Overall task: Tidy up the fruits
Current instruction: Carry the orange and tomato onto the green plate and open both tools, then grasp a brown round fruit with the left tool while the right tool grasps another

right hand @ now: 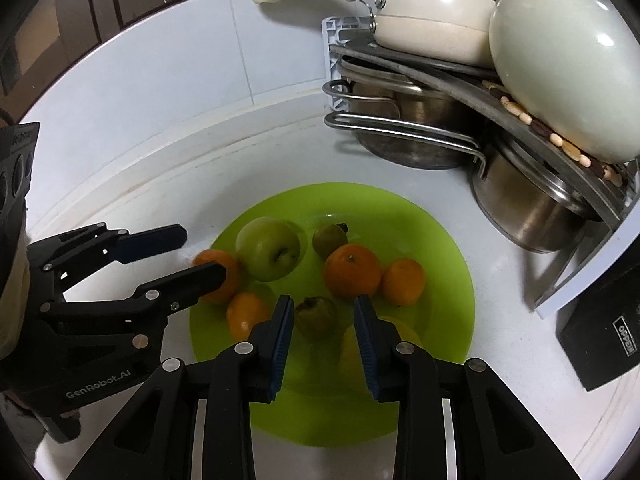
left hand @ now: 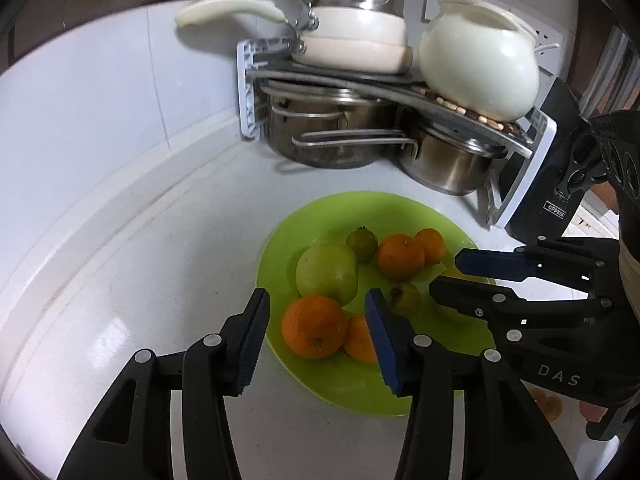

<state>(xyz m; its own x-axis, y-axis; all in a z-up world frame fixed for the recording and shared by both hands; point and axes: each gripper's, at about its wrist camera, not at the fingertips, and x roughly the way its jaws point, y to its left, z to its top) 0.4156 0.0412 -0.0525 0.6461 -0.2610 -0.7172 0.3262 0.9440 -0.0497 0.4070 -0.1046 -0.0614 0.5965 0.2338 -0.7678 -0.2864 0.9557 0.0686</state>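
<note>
A lime-green plate (left hand: pixel 420 212) sits on a white counter (left hand: pixel 140 240), holding a green apple (left hand: pixel 326 274), four oranges and two small greenish-brown fruits; the left gripper (left hand: pixel 316 338) hangs open above the nearest orange (left hand: pixel 314 326); the right gripper (left hand: pixel 448 276), also open, reaches in from the right; behind stands a rack (left hand: pixel 250 92) of pots.

Your left wrist camera sits behind the left tool (left hand: pixel 316 332), looking forward and down along its fingers, close over the green plate (left hand: pixel 400 208) on the worktop (left hand: pixel 140 240). Your right wrist camera does likewise behind the right tool (right hand: pixel 324 336). Both views share the plate, the pot rack (right hand: pixel 440 64) beyond it, and each catches the other tool at its side.
</note>
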